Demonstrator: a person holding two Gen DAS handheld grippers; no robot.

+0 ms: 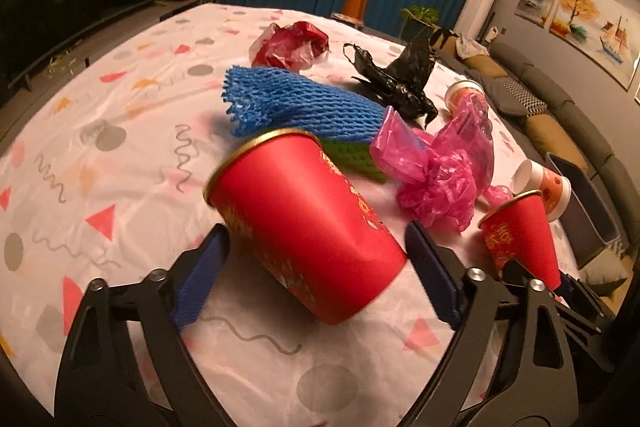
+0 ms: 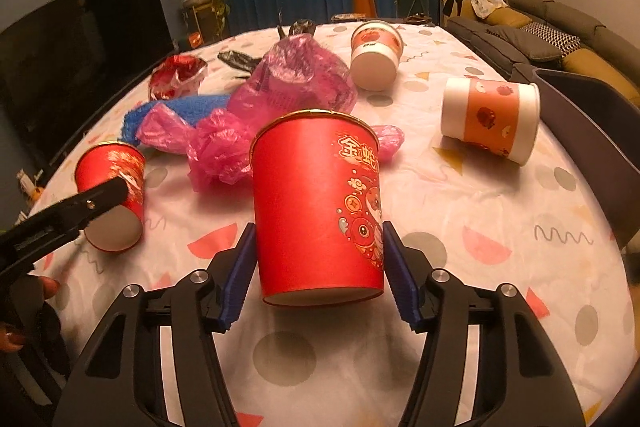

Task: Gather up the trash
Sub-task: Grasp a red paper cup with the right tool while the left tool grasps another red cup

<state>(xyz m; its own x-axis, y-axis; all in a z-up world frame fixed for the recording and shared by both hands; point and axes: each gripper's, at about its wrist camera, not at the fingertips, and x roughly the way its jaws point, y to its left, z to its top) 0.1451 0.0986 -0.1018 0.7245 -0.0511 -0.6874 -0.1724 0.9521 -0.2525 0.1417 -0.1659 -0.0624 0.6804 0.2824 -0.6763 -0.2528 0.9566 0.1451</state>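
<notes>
My left gripper (image 1: 316,263) stood wide around a red paper cup (image 1: 304,227) lying on its side on the patterned tablecloth (image 1: 120,147), pads not touching. My right gripper (image 2: 316,275) held a second red cup (image 2: 316,211) by its sides, printed with gold characters "金蛇". I couldn't see inside either cup.

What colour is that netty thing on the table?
The foam net is blue, seen best in the left wrist view.

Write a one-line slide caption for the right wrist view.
Right tool closes around a red paper cup among bags and cups on a patterned tablecloth.
</notes>
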